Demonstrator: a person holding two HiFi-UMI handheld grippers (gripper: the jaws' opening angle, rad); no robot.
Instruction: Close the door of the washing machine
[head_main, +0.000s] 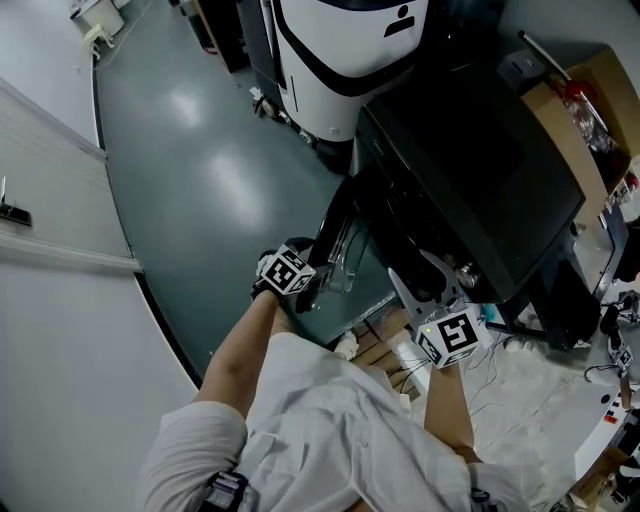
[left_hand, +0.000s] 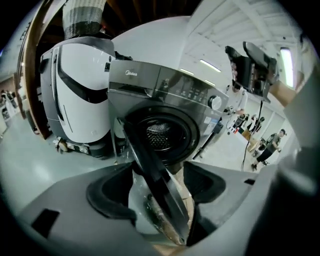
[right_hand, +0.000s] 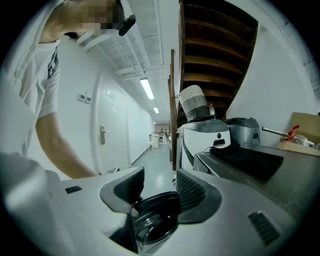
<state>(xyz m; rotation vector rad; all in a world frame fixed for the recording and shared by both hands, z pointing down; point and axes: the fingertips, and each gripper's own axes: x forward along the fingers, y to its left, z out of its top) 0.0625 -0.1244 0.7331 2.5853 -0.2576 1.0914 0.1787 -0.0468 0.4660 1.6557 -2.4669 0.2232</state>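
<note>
A dark grey front-loading washing machine (head_main: 470, 180) stands with its round door (head_main: 335, 240) swung out over the floor. In the left gripper view the drum opening (left_hand: 160, 132) faces me. The door (left_hand: 155, 175) shows edge-on, running down between the jaws of my left gripper (left_hand: 160, 192), with a gap on both sides. From the head view, the left gripper (head_main: 312, 287) is at the door's outer edge. My right gripper (head_main: 425, 280) hovers by the machine's front, jaws apart and empty. The door's glass bowl (right_hand: 155, 227) lies just below and beyond the right gripper (right_hand: 157, 192).
A white appliance with black stripes (head_main: 340, 60) stands next to the washer. A cardboard box (head_main: 590, 100) sits behind the machine, and cables lie on a white sheet (head_main: 520, 380) at the right. Grey floor (head_main: 200, 150) spreads to the left, up to a white wall (head_main: 60, 250).
</note>
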